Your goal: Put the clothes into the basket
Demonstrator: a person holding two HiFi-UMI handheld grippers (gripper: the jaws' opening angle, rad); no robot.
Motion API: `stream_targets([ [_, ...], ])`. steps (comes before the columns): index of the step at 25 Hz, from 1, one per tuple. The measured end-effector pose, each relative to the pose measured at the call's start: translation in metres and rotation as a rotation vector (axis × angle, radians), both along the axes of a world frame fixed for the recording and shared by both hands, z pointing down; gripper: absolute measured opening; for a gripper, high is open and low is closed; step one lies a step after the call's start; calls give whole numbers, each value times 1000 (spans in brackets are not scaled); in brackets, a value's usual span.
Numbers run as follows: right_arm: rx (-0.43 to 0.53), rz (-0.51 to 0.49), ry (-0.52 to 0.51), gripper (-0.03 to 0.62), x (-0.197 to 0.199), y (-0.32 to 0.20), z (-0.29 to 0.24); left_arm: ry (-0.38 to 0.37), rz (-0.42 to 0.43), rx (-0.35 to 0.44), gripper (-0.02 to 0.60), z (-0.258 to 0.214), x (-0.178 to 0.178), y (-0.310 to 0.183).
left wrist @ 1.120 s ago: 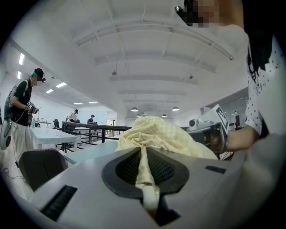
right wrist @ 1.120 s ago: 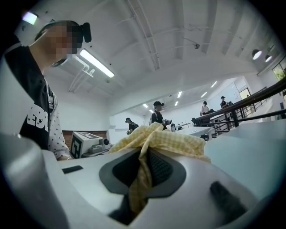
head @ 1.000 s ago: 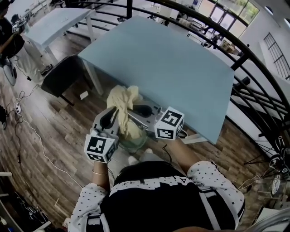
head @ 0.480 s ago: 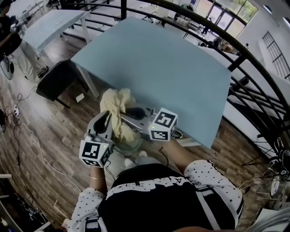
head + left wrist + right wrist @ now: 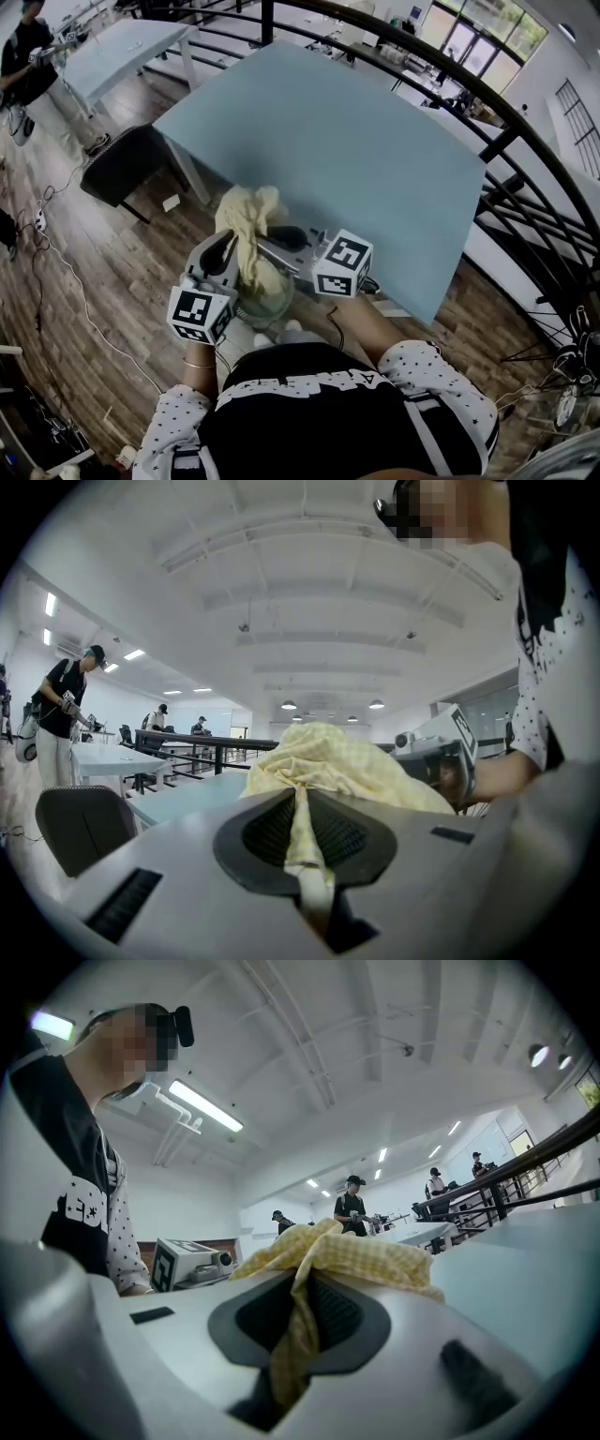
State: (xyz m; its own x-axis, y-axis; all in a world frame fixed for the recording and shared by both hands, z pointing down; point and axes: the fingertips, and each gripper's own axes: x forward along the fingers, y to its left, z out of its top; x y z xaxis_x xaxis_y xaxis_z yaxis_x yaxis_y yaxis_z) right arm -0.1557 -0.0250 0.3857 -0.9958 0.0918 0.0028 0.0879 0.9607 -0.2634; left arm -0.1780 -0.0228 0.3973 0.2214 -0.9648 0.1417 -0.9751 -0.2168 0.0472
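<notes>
A pale yellow checked cloth (image 5: 247, 217) hangs bunched between my two grippers, in front of the light blue table's (image 5: 356, 141) near edge. The left gripper (image 5: 230, 248) is shut on one part of it, and the fabric (image 5: 347, 761) runs down between its jaws (image 5: 302, 803). The right gripper (image 5: 278, 236) is shut on another part, with the cloth (image 5: 366, 1255) pinched in its jaws (image 5: 302, 1288). Below the cloth's hanging end sits a translucent greenish basket (image 5: 265, 300), by the person's feet. Each gripper shows in the other's view: right gripper (image 5: 436, 757), left gripper (image 5: 187, 1262).
A black chair (image 5: 120, 161) stands left of the table on the wooden floor. Cables (image 5: 56, 272) trail along the floor at the left. A dark railing (image 5: 511, 131) curves behind the table. A second table (image 5: 122, 47) and a person (image 5: 28, 66) are at the far left.
Both grippers have shifted slightly together with the cloth still clamped in them. The cloth hangs the same way over the basket.
</notes>
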Motion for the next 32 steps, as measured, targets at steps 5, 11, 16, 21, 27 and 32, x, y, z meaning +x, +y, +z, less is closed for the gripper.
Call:
stream_targets([
  [5, 2, -10, -17, 52, 11, -4, 2, -12, -16, 1, 51, 3, 10, -4],
  [11, -6, -28, -17, 52, 17, -4, 12, -12, -31, -4, 51, 14, 16, -3],
  [16, -16, -31, -6, 52, 21, -3, 22, -2, -33, -24, 51, 24, 21, -2],
  [21, -31, -32, 2, 52, 17, -4, 31, 2, -35, -27, 51, 32, 17, -3],
  [27, -49, -30, 5, 52, 4, 1, 45, 15, -32, -43, 51, 47, 4, 2],
  [32, -71, -7, -8, 52, 4, -5, 56, 34, -34, -55, 51, 63, 2, -2],
])
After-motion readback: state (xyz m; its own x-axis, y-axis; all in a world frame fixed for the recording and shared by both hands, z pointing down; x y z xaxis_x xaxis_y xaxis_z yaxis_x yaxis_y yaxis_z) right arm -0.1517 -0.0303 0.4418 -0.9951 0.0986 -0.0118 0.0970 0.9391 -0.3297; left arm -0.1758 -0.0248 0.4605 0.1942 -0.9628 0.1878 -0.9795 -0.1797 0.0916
